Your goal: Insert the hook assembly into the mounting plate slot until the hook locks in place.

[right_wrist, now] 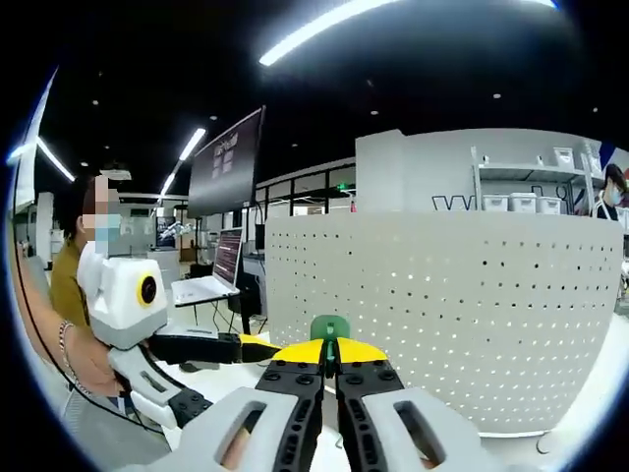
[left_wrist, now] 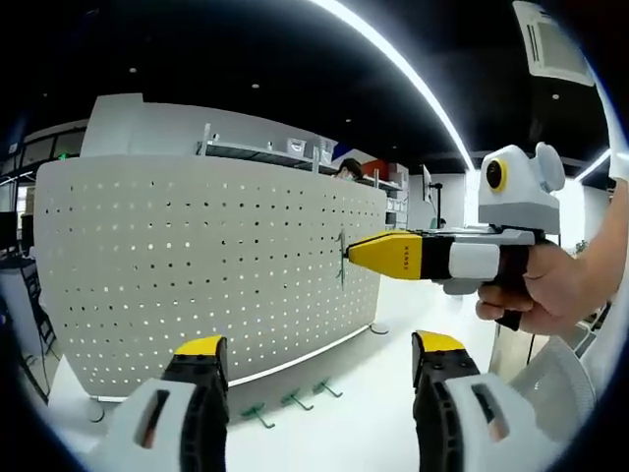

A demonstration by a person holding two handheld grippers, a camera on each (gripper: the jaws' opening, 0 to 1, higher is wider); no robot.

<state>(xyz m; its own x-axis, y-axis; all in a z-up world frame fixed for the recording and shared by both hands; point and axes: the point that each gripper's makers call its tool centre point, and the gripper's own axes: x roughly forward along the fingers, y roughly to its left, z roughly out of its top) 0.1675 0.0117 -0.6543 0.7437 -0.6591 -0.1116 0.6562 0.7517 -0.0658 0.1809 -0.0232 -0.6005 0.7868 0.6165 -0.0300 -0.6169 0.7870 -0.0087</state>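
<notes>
In the left gripper view, the left gripper stood with its jaws wide apart and nothing between them, rising at 6 o'clock. The white perforated mounting plate stood upright on the white table, filling the 9 to 12 o'clock area. The right gripper entered from 3 o'clock, held by a hand, w/ its yellow tips closed on a green hook at the plate face; whether the hook was seated in a slot could not be told. Three spare green hooks lay on the table just below the plate's lower edge, approx. 6 o'clock.

In the right gripper view, the right gripper had its jaws narrowed onto the hook, w/ the plate behind at 3 o'clock. The left gripper showed at 8 o'clock.
</notes>
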